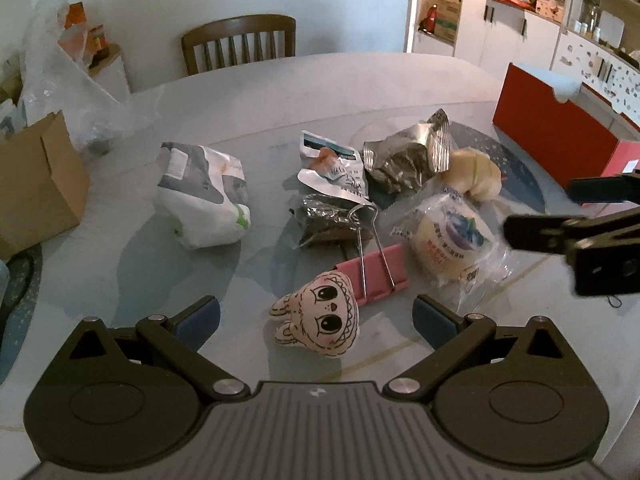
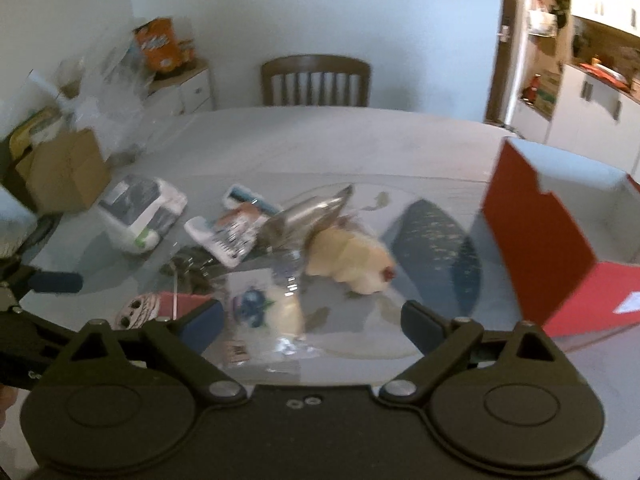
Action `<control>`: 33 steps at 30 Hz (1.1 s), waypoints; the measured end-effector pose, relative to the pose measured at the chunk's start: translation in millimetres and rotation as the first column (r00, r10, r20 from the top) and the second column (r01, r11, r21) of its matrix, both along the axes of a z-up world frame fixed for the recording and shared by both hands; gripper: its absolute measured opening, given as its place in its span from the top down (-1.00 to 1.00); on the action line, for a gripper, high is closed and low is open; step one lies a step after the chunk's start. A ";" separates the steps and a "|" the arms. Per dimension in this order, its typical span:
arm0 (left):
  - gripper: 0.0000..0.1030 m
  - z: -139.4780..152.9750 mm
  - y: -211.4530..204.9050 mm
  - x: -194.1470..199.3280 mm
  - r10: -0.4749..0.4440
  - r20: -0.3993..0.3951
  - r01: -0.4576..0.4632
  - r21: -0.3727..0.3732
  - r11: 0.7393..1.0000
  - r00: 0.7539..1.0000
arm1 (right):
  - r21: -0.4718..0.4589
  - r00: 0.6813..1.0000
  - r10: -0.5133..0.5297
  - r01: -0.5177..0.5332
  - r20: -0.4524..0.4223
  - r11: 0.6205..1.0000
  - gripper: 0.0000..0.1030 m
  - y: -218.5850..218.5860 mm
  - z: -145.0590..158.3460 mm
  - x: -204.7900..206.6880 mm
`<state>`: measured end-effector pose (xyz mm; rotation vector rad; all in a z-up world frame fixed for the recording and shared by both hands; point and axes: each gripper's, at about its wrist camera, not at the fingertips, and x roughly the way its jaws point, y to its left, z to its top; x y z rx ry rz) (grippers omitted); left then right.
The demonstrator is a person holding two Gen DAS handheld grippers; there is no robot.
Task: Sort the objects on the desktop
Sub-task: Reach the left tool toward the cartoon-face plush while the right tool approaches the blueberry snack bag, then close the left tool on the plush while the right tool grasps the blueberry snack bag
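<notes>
My left gripper (image 1: 316, 320) is open and empty, its jaws wide on either side of a small plush face toy (image 1: 320, 320) lying on the table. Behind the toy lies a pink binder clip (image 1: 376, 274). A wrapped blueberry bun (image 1: 452, 240) lies to the right, a cream plush toy (image 1: 476, 176) behind it. My right gripper (image 2: 312, 324) is open and empty, low over the wrapped bun (image 2: 272, 308). It also shows in the left wrist view (image 1: 560, 216), at the right edge. The cream plush (image 2: 352, 260) lies just beyond.
A red open box (image 2: 560, 248) stands at the right. A white-grey pouch (image 1: 204, 196), a white snack packet (image 1: 336, 168) and silver foil bags (image 1: 408, 152) lie mid-table. A cardboard box (image 1: 36, 192) and plastic bags stand at the left. A wooden chair (image 1: 240, 40) is behind the table.
</notes>
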<state>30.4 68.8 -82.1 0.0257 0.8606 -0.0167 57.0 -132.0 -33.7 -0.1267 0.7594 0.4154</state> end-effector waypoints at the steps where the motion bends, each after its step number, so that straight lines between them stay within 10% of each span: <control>1: -0.99 -1.7 0.0 0.5 -0.005 0.001 0.005 0.004 1.000 1.000 | -0.008 1.000 0.011 -0.011 -0.005 1.000 -0.80 5.5 -2.9 1.2; 21: -0.18 -23.7 3.6 8.4 -0.060 -0.036 0.061 0.030 0.998 0.998 | -0.074 0.992 0.072 -0.080 -0.108 0.994 -0.51 43.7 -38.3 24.9; 33: 0.18 -19.1 0.7 3.3 -0.064 -0.011 0.065 0.067 0.996 0.998 | -0.072 0.990 0.071 -0.080 -0.122 0.994 0.01 45.0 -37.9 26.6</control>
